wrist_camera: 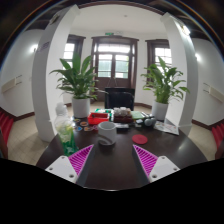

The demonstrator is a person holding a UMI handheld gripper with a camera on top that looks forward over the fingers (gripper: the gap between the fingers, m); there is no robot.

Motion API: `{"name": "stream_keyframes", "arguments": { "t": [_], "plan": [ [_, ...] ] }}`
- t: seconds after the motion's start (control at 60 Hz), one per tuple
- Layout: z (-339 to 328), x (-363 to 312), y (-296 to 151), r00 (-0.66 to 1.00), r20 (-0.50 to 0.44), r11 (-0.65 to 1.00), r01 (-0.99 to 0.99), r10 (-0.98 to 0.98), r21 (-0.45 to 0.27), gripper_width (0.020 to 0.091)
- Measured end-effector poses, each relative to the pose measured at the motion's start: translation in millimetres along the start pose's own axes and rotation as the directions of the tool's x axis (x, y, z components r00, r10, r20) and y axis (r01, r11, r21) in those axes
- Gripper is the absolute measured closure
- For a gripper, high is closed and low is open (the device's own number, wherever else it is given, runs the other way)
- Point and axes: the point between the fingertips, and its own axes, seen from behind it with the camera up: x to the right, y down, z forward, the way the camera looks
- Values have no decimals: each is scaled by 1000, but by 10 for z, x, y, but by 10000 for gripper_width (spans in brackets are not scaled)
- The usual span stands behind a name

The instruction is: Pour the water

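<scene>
the jaws (107, 160) are standing wide open and holding nothing, their pads hanging over the near edge of the dark worktop (110, 172). a white cup (107, 131) is sitting just ahead of them, near the middle. a green bottle (69, 146) is standing at the left edge. two plants (78, 78) are rising beyond the far edge.

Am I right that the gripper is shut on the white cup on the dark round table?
No. In the gripper view the gripper is open and holds nothing; the white cup stands on the dark round table, just beyond the fingers.
</scene>
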Motion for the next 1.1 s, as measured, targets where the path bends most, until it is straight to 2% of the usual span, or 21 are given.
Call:
{"name": "stream_keyframes", "arguments": {
  "t": [0.15, 0.25, 0.45, 0.683, 0.75, 0.817, 0.85, 0.867, 0.883, 0.9, 0.95, 1.017, 1.033, 1.05, 1.1],
  "plan": [
    [-47, -706, 174, 991, 130, 1000, -23, 24, -8, 335],
    [31, -1083, 114, 980, 194, 999, -39, 36, 10, 335],
    [556, -1272, -131, 970, 228, 994, -97, 83, 50, 334],
    [1127, -1480, -221, 974, 216, 996, -78, 68, 38, 327],
    [1067, -1655, -163, 979, 201, 998, -53, 43, 40, 363],
    [1086, -1622, -177, 986, 166, 998, -19, 10, 56, 440],
    [1091, -1584, -181, 991, 136, 998, 5, -14, 64, 531],
    [1094, -1567, -182, 992, 125, 998, 21, -29, 67, 610],
    [1248, -1485, -319, 991, 127, 997, 35, -44, 70, 612],
    [1168, -1504, -180, 990, 131, 996, 34, -44, 78, 618],
    [1179, -1486, -195, 990, 138, 997, 18, -29, 74, 644],
    [1263, -1481, -292, 989, 146, 997, 21, -32, 81, 711],
    [1261, -1475, -266, 989, 145, 996, 17, -29, 85, 706],
    [1221, -1463, -191, 989, 147, 996, 8, -21, 91, 753],
    [1234, -1476, -205, 989, 147, 995, 5, -20, 100, 769]
  ]
}}
